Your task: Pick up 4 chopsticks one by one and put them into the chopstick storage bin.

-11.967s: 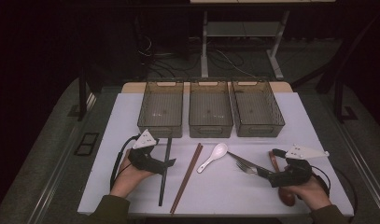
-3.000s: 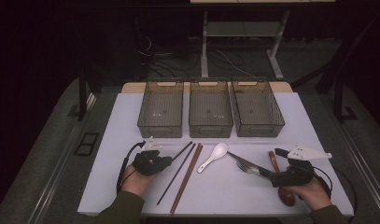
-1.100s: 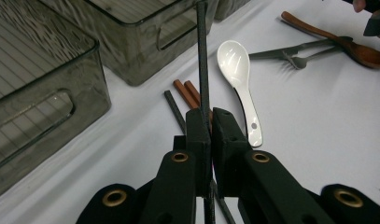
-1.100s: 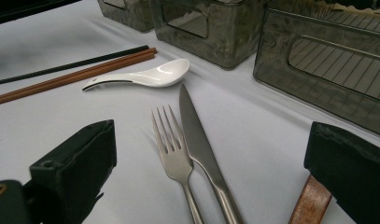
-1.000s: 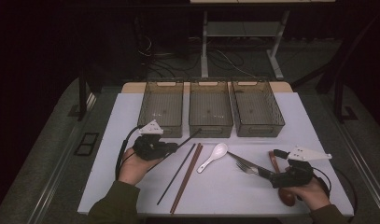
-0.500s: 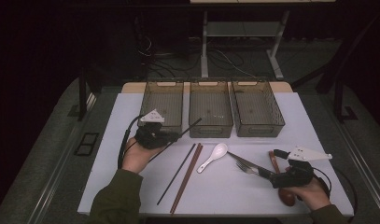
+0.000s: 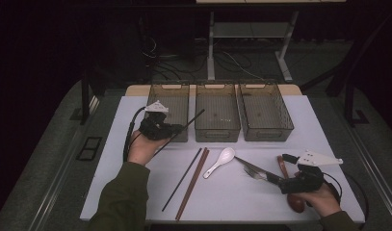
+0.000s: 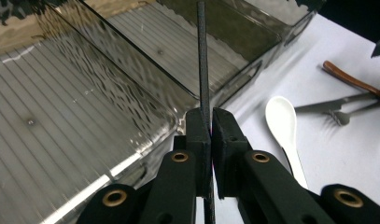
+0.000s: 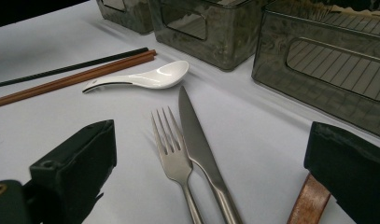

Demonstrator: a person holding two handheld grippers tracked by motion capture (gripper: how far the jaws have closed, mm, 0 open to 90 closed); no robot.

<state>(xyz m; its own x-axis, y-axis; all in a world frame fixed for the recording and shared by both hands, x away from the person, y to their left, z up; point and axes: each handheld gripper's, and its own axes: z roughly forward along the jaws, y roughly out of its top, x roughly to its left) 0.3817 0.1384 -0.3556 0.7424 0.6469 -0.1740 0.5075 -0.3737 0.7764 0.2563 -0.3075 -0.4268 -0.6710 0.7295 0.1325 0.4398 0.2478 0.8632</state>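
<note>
From the high view, the left gripper is clamped on a black chopstick, held slanting over the front of the leftmost bin, while the right gripper rests low on the white table with jaws spread, empty. The left gripper view has the jaws pinching the black chopstick upright above the ribbed bin floor, a white spoon off to the side. The right gripper view shows open jaws framing a fork and knife lying side by side, touching.
</note>
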